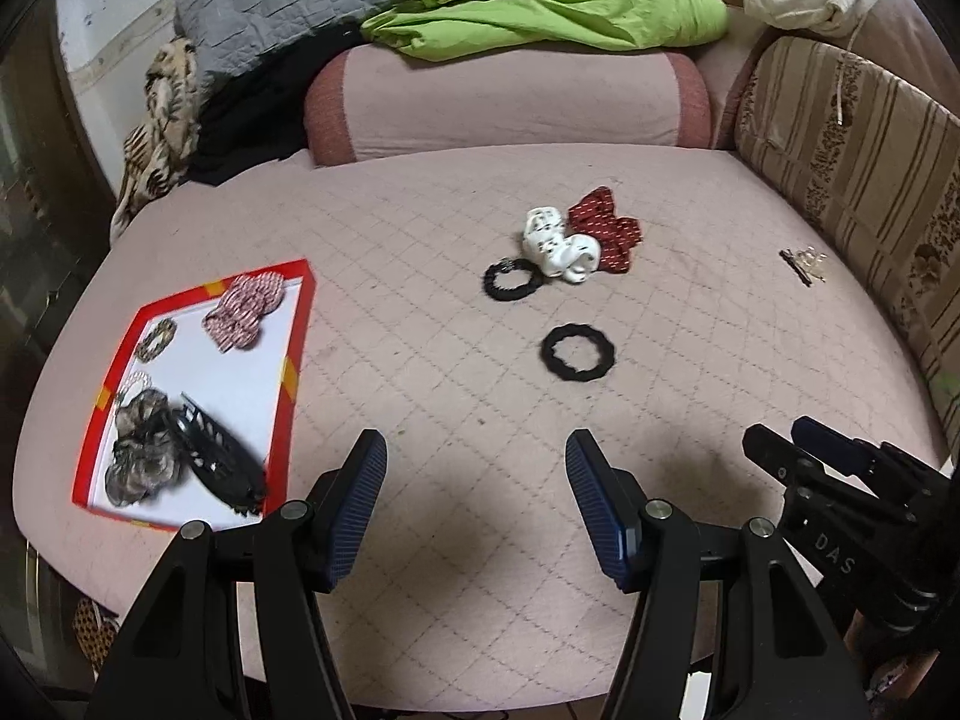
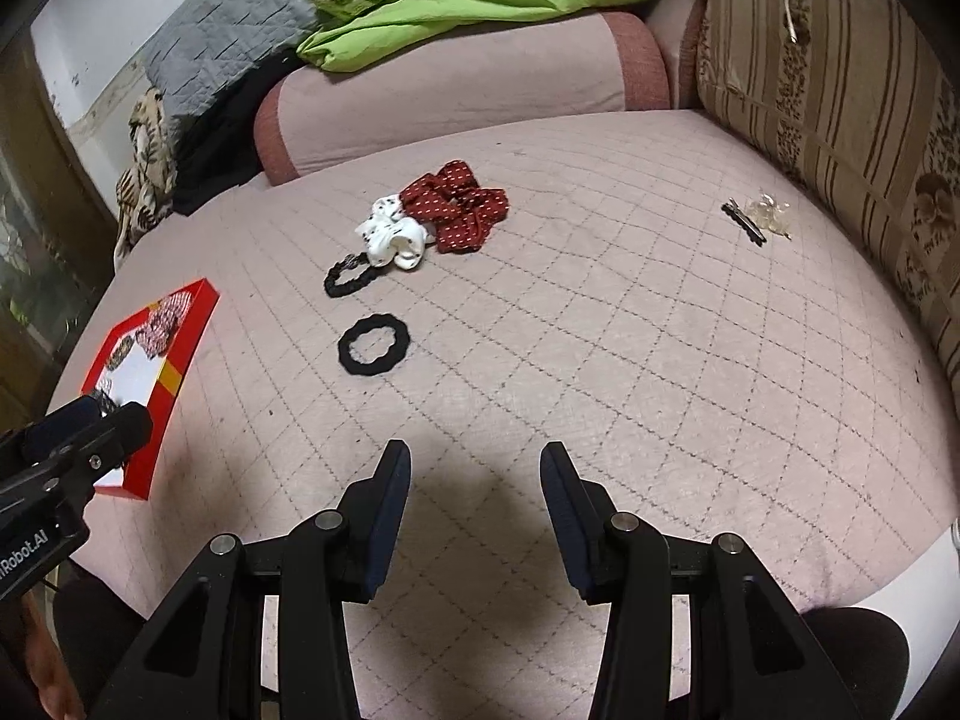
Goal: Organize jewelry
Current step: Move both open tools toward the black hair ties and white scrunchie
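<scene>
Pink quilted bed (image 1: 420, 360) carries everything. Both the left gripper (image 1: 477, 462) and right gripper (image 2: 475, 468) hover with jaws spread, empty. Between pickups, I judge: next, the black hair tie (image 2: 373, 343) ahead, then the red box (image 1: 297, 324) leftward.

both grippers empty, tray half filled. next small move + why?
Probably ease the right gripper forward toward the lone black hair tie. Both sets of jaws stand open and empty, and that tie lies flat by itself, nearest, apart from the pile of scrunchies. The red tray already holds several pieces, so loose items on the quilt look next.
</scene>
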